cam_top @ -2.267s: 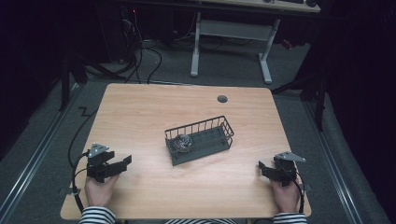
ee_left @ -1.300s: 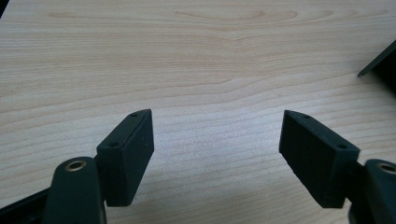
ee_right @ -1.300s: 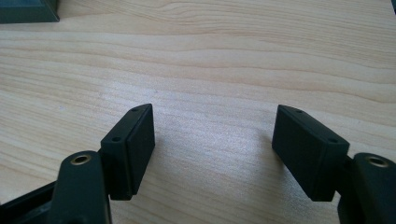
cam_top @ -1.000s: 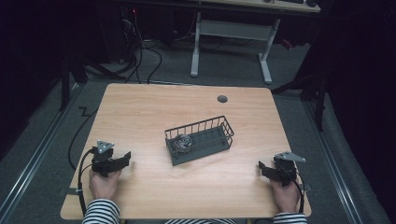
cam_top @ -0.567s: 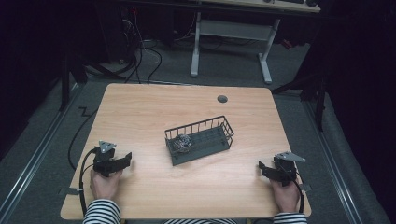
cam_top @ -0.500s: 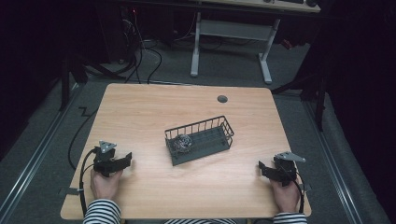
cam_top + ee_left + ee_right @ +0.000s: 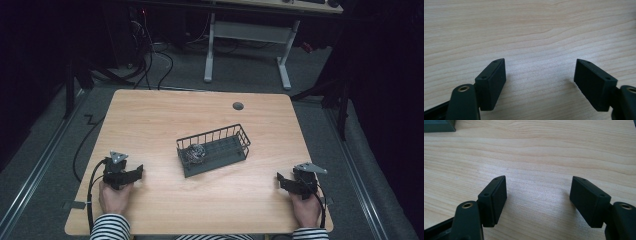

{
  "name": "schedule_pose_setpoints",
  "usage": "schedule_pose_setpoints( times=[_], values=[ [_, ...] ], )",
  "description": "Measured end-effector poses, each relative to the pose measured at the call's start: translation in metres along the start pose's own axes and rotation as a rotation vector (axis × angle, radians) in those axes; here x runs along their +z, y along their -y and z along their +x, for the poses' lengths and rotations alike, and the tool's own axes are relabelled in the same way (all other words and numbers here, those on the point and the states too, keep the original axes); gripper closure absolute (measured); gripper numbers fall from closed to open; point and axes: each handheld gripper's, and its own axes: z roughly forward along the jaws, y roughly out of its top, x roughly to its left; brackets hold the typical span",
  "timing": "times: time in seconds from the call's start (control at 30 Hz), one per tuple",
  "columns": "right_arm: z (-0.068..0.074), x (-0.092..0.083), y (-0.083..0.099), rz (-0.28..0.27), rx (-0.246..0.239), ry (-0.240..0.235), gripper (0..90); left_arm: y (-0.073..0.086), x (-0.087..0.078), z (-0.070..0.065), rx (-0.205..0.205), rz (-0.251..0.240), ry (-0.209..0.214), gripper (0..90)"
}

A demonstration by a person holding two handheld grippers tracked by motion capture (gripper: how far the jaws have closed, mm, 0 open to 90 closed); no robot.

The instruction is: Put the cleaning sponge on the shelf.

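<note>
Wood-grain tabletop (image 7: 150, 125) lies bare beneath my spread left gripper (image 7: 540, 75) and right gripper (image 7: 537, 195); the dark wire basket (image 7: 220, 147) holding a metallic ball (image 7: 195, 152) sits mid-table, best approached slowly.

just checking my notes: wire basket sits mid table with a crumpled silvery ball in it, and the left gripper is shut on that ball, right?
Not quite. The left gripper holds nothing: in the left gripper view its jaws stand apart over bare table, and they have just been opening. The high view shows it near the table's front left corner, well away from the wire basket. The crumpled silvery ball does lie in the basket.
</note>
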Motion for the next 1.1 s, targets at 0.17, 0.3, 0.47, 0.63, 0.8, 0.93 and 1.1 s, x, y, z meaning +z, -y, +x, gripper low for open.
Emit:
schedule_pose_setpoints(
  times=[0.17, 0.3, 0.47, 0.63, 0.8, 0.93, 1.1],
  values=[
    [-0.0001, 0.0000, 0.0000, -0.001, -0.002, 0.000, 30.1, 0.0002, 0.0002, -0.0007, 0.006, 0.000, -0.002, 25.8],
    [-0.0001, 0.0000, 0.0000, -0.001, -0.002, 0.000, 30.1, 0.0008, 0.0006, -0.0015, 0.009, -0.005, -0.006, 25.3],
    [0.0000, 0.0001, 0.0001, -0.002, -0.001, 0.000, 30.1, 0.0048, 0.0004, -0.0021, 0.002, -0.034, -0.012, 25.5],
    [-0.0001, 0.0001, 0.0001, -0.003, -0.003, 0.000, 30.1, 0.0049, 0.0002, -0.0023, 0.002, -0.033, -0.011, 24.8],
    [-0.0001, 0.0001, 0.0001, -0.003, -0.003, 0.000, 30.1, 0.0051, 0.0001, -0.0025, 0.001, -0.033, -0.012, 24.7],
    [-0.0002, 0.0002, 0.0001, -0.003, -0.004, 0.000, 30.1, 0.0051, 0.0001, -0.0025, 0.000, -0.033, -0.011, 24.4],
    [0.0000, 0.0001, 0.0001, -0.002, -0.001, 0.000, 30.0, 0.0052, 0.0000, -0.0028, 0.000, -0.032, -0.010, 23.8]
  ],
)
